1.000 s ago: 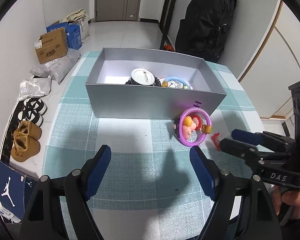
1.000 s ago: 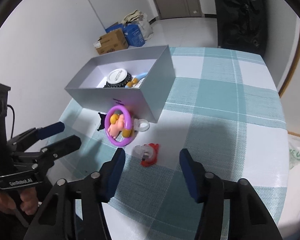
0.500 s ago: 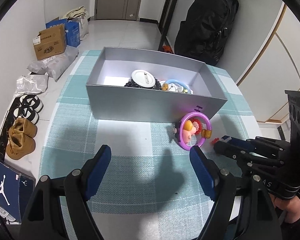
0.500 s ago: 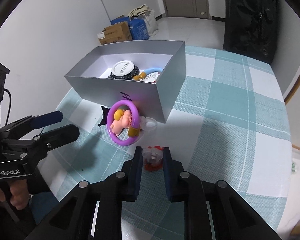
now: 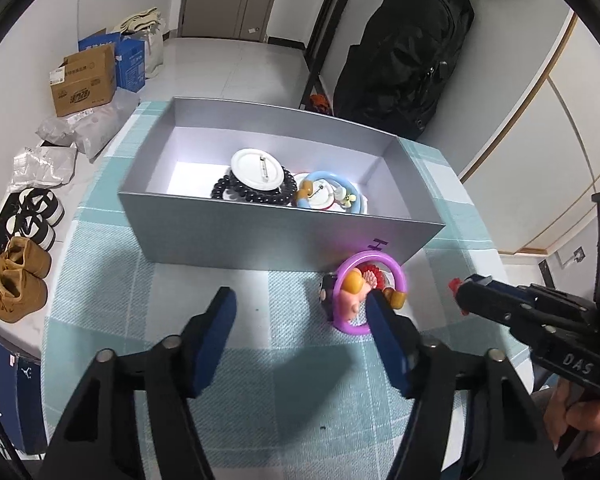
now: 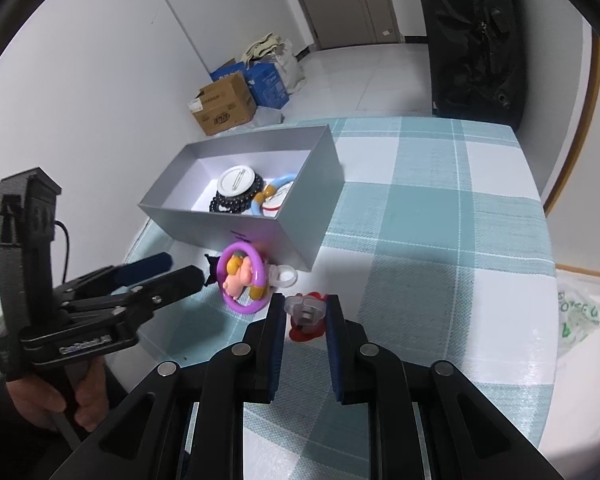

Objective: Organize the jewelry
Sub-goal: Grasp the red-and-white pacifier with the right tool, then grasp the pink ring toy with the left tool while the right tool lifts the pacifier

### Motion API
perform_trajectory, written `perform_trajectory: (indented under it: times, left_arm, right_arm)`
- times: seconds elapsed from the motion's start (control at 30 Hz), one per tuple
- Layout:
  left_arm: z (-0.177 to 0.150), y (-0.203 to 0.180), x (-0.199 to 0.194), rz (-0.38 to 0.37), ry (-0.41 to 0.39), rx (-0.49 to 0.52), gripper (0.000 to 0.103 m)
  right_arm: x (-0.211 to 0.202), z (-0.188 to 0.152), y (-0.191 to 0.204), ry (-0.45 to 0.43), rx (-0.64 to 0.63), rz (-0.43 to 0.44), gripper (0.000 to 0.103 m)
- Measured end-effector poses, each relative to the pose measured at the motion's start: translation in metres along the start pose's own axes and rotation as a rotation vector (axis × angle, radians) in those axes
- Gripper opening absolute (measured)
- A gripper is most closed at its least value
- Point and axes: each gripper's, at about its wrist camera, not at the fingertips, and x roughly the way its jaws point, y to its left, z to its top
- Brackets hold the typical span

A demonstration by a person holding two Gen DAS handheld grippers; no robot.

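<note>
A grey open box (image 5: 284, 236) (image 6: 300, 224) stands on the checked tablecloth; it holds a white round badge (image 5: 256, 170), a black bead bracelet (image 5: 252, 196) and a blue ring (image 5: 328, 188). In front of it lies a purple ring with a pink doll (image 5: 360, 292) (image 6: 242, 280), beside a clear ring (image 6: 285, 276). My right gripper (image 6: 305, 312) is shut on a red charm with a clear ring (image 6: 305, 312), and it also shows in the left wrist view (image 5: 466, 292). My left gripper (image 5: 300, 316) is open and empty just before the purple ring.
The table edge runs along the left and right. On the floor to the left are shoes (image 5: 20, 280), cardboard boxes (image 5: 84, 80) and bags. A black backpack (image 5: 404, 60) leans behind the table. A plastic bag (image 6: 580, 312) lies at the right.
My right gripper moved forward and shut on the red charm and now holds it. My left gripper moved forward towards the purple ring and stayed open.
</note>
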Motion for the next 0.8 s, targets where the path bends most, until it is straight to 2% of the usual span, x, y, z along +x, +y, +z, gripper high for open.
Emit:
perform_trajectory:
  times: [0.07, 0.23, 0.5, 0.8]
  left_arm:
    - [0.001, -0.002, 0.004, -0.009, 0.008, 0.001, 0.053]
    - [0.003, -0.002, 0.008, -0.026, 0.019, -0.006, 0.03]
    - [0.006, 0.003, 0.013, -0.097, 0.04, -0.038, 0.008]
    - [0.007, 0.001, 0.011, -0.117, 0.066, -0.028, 0.001]
  right_arm:
    - [-0.003, 0.001, -0.003, -0.005, 0.006, 0.008, 0.018]
    - [-0.009, 0.006, -0.004, -0.019, 0.017, 0.028, 0.018]
    - [-0.011, 0.011, -0.007, -0.025, 0.036, 0.053, 0.018]
    - [-0.013, 0.011, -0.008, -0.028, 0.037, 0.058, 0.018]
